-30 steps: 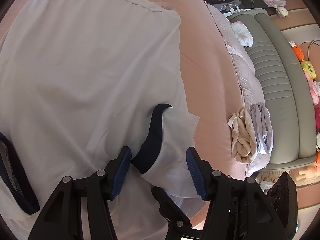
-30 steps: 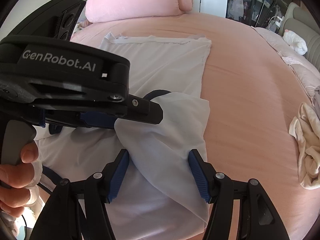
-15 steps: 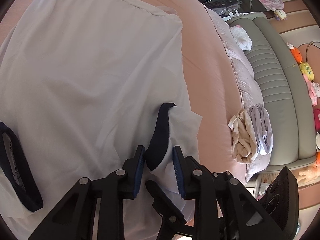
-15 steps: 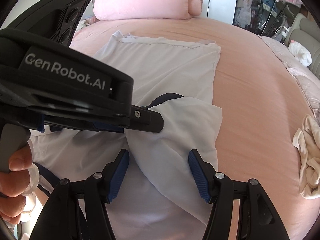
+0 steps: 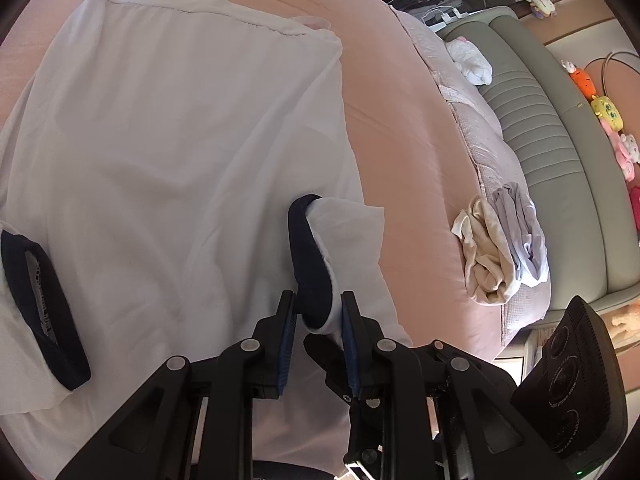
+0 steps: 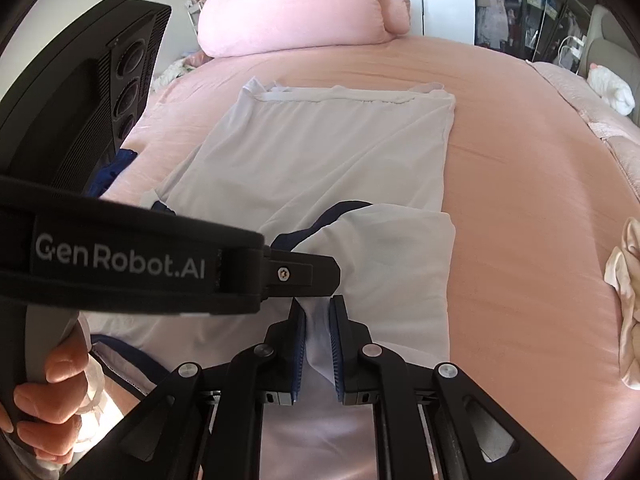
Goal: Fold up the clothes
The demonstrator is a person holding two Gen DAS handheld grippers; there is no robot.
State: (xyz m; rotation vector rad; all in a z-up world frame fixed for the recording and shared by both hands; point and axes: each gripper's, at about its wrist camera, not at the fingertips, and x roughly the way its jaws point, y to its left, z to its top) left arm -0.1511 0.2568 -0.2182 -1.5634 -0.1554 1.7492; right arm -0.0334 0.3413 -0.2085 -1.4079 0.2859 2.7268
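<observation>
A white T-shirt [image 5: 160,140] with navy cuffs lies spread on the pink bed [image 5: 408,152], hem at the far end. Its right sleeve [image 6: 392,248] is folded over the body. My left gripper [image 5: 318,300] is closing, and its pads press on that sleeve's navy cuff [image 5: 308,248]. Just beside it, my right gripper [image 6: 317,308] is closing too and pinches the sleeve's white fabric between its pads. The left gripper's black body [image 6: 140,256] crosses the right wrist view, held by a hand [image 6: 52,380]. The other navy cuff [image 5: 40,300] lies at the left.
A pile of crumpled cream and lilac clothes [image 5: 500,248] sits at the bed's right edge. Beyond it runs a grey padded headboard [image 5: 560,180] with plush toys [image 5: 604,108]. A big pink pillow [image 6: 304,8] lies at the far end.
Both grippers went from wide open around the folded sleeve to pinched on it, the left first on the navy cuff, the right after on the white fabric. The hands barely moved.
</observation>
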